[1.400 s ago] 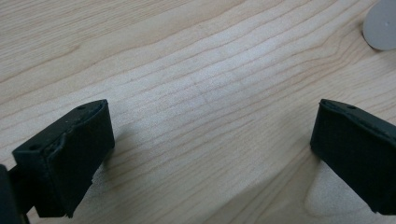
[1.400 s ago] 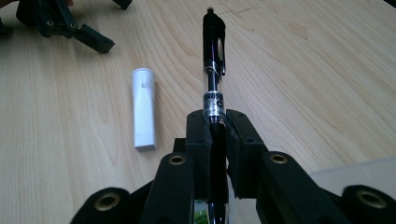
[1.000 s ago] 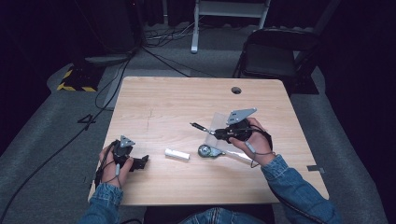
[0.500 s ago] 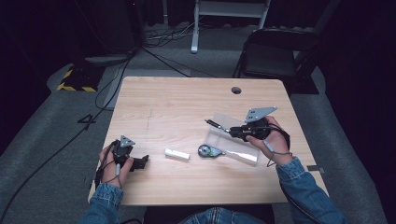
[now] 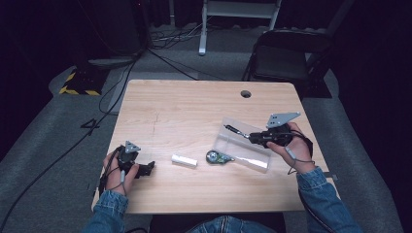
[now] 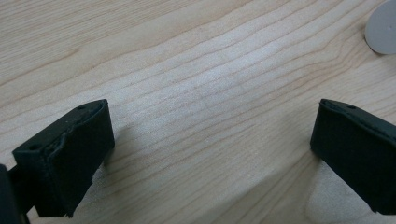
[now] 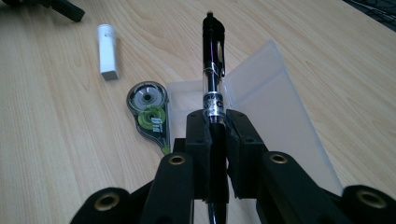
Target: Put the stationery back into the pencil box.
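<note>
My right gripper (image 5: pixel 253 137) (image 7: pixel 216 122) is shut on a black pen (image 7: pixel 212 60), which sticks out past the jaws and hangs over an open clear plastic case (image 5: pixel 243 143) (image 7: pixel 275 98) on the table. Beside the case lies a green and grey correction tape roller (image 5: pixel 215 157) (image 7: pixel 152 114), and farther left a small white eraser (image 5: pixel 184 160) (image 7: pixel 108 51). My left gripper (image 5: pixel 148 167) (image 6: pixel 210 149) rests low at the table's front left, jaws wide apart over bare wood, holding nothing.
The wooden table (image 5: pixel 184 111) has a round cable hole (image 5: pixel 246 93) near its far right edge. A black folding chair (image 5: pixel 286 53) stands behind the table. Cables and a yellow-black striped plate (image 5: pixel 77 82) lie on the grey floor at the left.
My right gripper has carried the pen to the right, from above the tape roller to over the clear case. The left gripper has stayed where it was.
</note>
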Demonstrator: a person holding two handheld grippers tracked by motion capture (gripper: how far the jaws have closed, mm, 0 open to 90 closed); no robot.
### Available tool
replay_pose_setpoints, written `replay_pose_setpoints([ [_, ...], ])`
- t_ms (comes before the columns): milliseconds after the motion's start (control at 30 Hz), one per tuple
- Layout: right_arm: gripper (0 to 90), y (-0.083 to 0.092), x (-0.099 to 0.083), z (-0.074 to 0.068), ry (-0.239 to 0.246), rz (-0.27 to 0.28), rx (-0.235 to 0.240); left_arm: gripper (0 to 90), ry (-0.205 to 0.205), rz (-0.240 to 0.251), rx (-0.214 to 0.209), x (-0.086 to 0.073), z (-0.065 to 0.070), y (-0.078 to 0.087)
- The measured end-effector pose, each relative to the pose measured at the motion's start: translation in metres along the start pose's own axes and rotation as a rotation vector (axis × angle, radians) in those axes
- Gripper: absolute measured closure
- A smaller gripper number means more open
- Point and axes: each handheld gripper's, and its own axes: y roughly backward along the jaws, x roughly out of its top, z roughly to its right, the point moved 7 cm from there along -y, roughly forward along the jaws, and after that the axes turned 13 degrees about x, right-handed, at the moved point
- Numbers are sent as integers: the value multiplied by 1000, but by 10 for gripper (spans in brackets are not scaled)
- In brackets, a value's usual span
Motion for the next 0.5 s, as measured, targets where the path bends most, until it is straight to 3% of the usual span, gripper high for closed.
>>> replay_pose_setpoints([
  [500, 806, 0, -22, 9, -22, -33, -29, 0, -2, -2, -3, 0, 0, 0],
])
